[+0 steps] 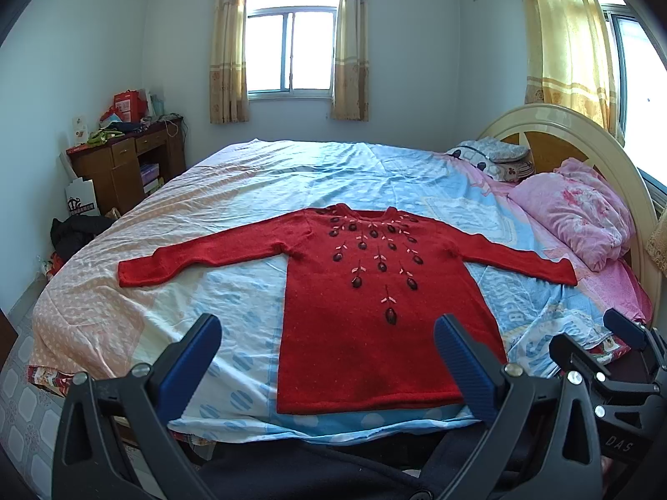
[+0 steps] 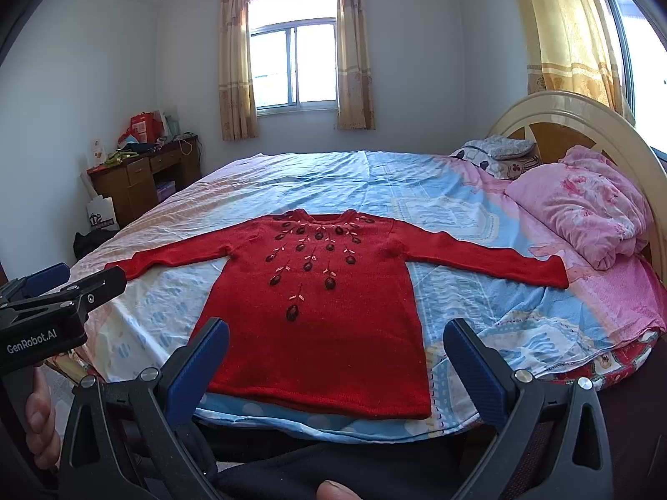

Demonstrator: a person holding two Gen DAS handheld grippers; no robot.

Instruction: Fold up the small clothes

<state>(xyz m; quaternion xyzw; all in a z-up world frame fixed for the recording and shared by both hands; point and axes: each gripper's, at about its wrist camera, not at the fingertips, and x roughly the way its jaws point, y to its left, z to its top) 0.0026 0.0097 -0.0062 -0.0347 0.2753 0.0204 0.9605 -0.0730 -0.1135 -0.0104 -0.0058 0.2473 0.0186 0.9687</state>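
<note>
Bed [image 1: 292,175]: patterned blue-pink sheet, pink quilt [image 1: 583,212] bundled near headboard. Red sweater [image 1: 375,291]: flat, face up, sleeves spread, hem at near bed edge. Left gripper [image 1: 329,358]: spread wide, empty, above hem. Right gripper [image 2: 337,358]: likewise spread, empty.

At the centre of the frame the sweater [image 1: 375,312] is plain red, with dark maroon bead-like flowers and pale pink stitched leaves fanning down from its neckline. The bed sheet [image 1: 258,191] under it is light blue with white dots and peach-pink patches at the left, while the bundled quilt [image 1: 583,212] at the right is pink with rosy flowers. The fingers [image 1: 467,362] at the bottom have ribbed dark blue pads on black frames, and the curtains [image 1: 227,41] at the top are yellow-beige with paler bands.
</note>
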